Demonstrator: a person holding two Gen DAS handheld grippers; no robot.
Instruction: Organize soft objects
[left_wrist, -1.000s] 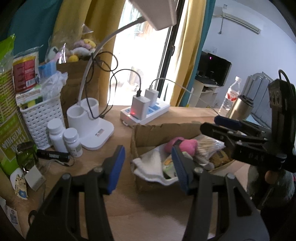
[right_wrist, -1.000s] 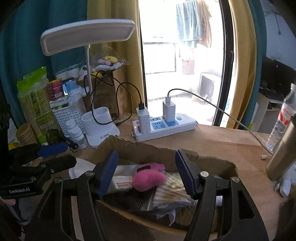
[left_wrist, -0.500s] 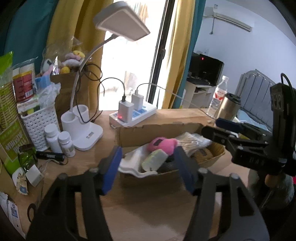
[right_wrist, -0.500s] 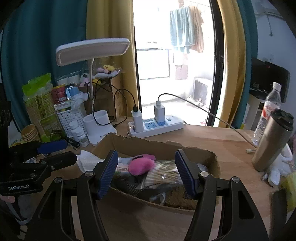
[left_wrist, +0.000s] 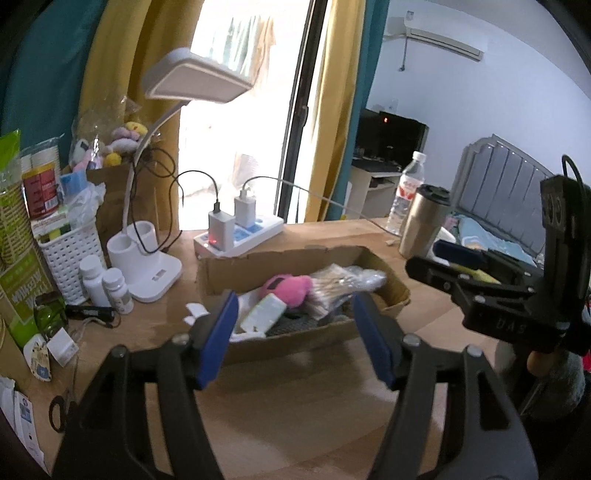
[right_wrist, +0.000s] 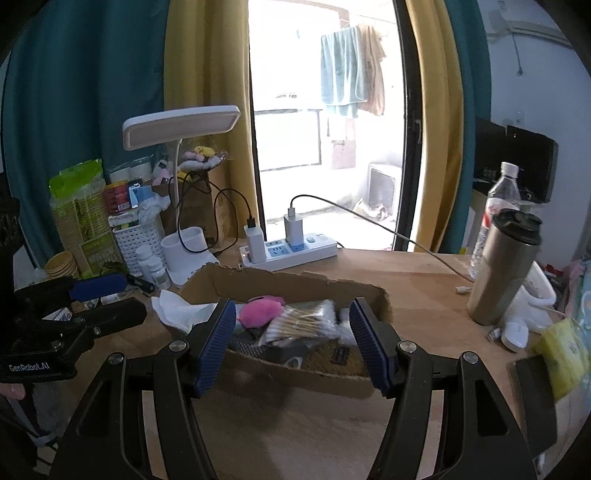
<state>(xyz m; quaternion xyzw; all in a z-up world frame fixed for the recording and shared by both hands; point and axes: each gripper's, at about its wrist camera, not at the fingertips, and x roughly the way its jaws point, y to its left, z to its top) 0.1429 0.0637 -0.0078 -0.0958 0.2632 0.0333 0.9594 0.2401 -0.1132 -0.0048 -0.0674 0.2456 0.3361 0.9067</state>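
Observation:
A shallow cardboard box sits mid-desk. It holds a pink plush toy, a bag of cotton swabs, a white cloth, a small white pack and dark items. My left gripper is open and empty, held back from the box's near side. My right gripper is open and empty, also back from the box. Each gripper shows at the edge of the other's view.
A white desk lamp, power strip with chargers, white basket and pill bottles stand at the back left. A steel tumbler, water bottle and yellow pack are at the right.
Both grippers have pulled back and risen from the box, so it looks smaller and farther. Both stay open and empty.

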